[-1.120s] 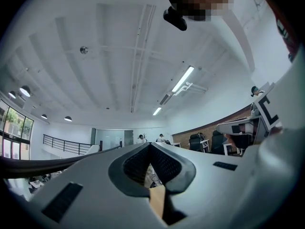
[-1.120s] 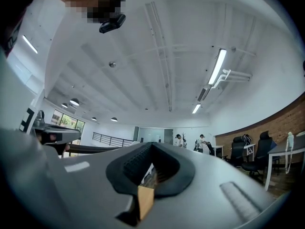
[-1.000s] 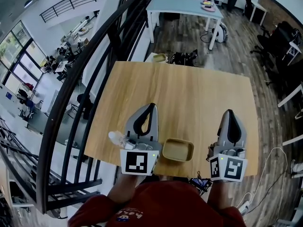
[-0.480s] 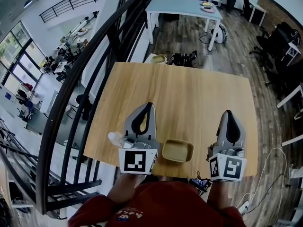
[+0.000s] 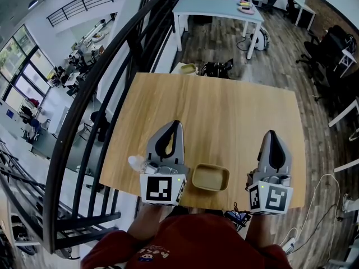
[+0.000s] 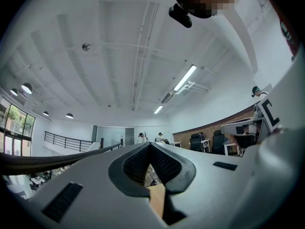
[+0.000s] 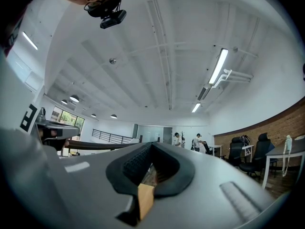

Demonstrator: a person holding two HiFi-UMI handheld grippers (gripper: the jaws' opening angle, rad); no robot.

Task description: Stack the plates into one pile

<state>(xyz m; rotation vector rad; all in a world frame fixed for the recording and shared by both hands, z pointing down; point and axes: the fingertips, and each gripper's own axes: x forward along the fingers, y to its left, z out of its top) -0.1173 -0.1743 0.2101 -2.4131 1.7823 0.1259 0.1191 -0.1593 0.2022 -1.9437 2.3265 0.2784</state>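
A tan rectangular plate with raised rims lies near the front edge of the wooden table. It may be a pile of plates; I cannot tell how many. My left gripper rests on the table just left of it, jaws shut and empty. To the plate's right my right gripper also lies shut with nothing held. In the left gripper view the left gripper points slightly upward at the ceiling, tips pressed together. The right gripper looks the same in the right gripper view. Neither gripper view shows the plate.
A black railing runs along the table's left side. A light blue table stands beyond. A small pale dish-like thing and a dark bag sit past the table's far edge. Office chairs stand at right.
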